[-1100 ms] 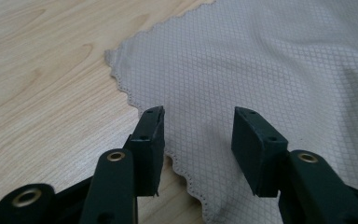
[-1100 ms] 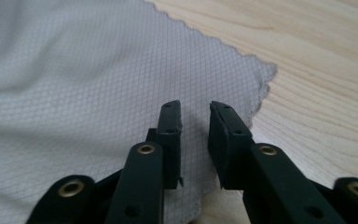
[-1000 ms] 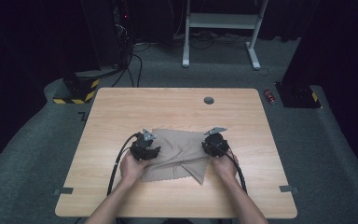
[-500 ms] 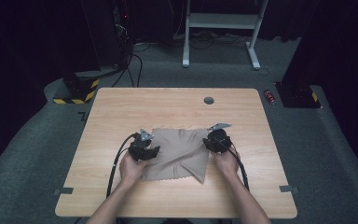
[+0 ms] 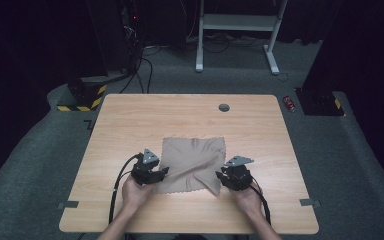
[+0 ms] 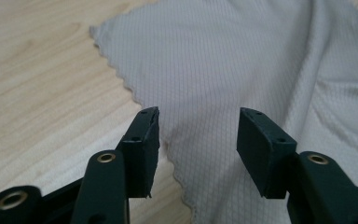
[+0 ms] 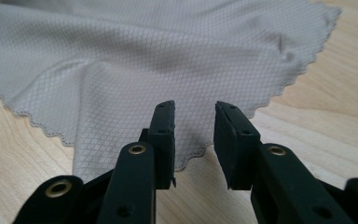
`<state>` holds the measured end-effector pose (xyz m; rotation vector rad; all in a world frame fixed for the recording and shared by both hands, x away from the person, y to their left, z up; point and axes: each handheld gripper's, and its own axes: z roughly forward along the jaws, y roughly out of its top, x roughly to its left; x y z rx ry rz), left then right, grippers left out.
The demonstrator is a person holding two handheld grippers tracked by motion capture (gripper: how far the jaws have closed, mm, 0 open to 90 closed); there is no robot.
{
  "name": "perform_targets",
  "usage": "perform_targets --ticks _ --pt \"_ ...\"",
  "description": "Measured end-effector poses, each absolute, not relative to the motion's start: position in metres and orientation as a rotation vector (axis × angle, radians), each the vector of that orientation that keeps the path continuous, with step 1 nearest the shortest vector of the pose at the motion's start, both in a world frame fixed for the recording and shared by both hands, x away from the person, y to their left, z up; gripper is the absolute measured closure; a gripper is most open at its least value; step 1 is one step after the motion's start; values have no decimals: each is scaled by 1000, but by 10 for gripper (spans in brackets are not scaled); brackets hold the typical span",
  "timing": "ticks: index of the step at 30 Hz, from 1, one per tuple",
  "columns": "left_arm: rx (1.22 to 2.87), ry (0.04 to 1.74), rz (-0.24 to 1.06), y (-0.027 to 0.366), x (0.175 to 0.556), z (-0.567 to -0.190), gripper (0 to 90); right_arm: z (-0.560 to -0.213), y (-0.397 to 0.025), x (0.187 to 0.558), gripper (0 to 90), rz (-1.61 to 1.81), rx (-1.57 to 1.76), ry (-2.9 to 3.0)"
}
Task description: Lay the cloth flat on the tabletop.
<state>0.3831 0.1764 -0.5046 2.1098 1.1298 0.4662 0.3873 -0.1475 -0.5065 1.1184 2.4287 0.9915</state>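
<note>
two tools at the near corners of a cloth

the left tool (image 5: pixel 149 172) sits at the cloth's 7 o'clock corner, gripped by the left hand (image 5: pixel 136 191). in the left gripper view its jaws stand wide apart, the wavy cloth edge running between them, nothing clamped. the beige cloth (image 5: pixel 192 162) lies rumpled on the wooden bench (image 5: pixel 130 120), toward the bench's 6 o'clock side, with folds running to 5 o'clock. the right tool (image 5: pixel 234 176) sits at the cloth's 5 o'clock corner; its jaws are narrow but parted, the scalloped corner (image 7: pixel 196 151) just beyond them.
</note>
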Motion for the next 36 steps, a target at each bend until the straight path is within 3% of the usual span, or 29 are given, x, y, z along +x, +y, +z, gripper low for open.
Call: perform_targets --ticks 10,23,36 --pt "2149 1156 470 177 387 -515 486 -512 -144 390 896 887 1029 2455" --pt "2144 1167 489 172 394 -514 488 -508 -170 408 897 826 1135 2372" --pt "2077 1133 462 189 349 -497 490 -509 -156 348 751 1054 1001 2466"
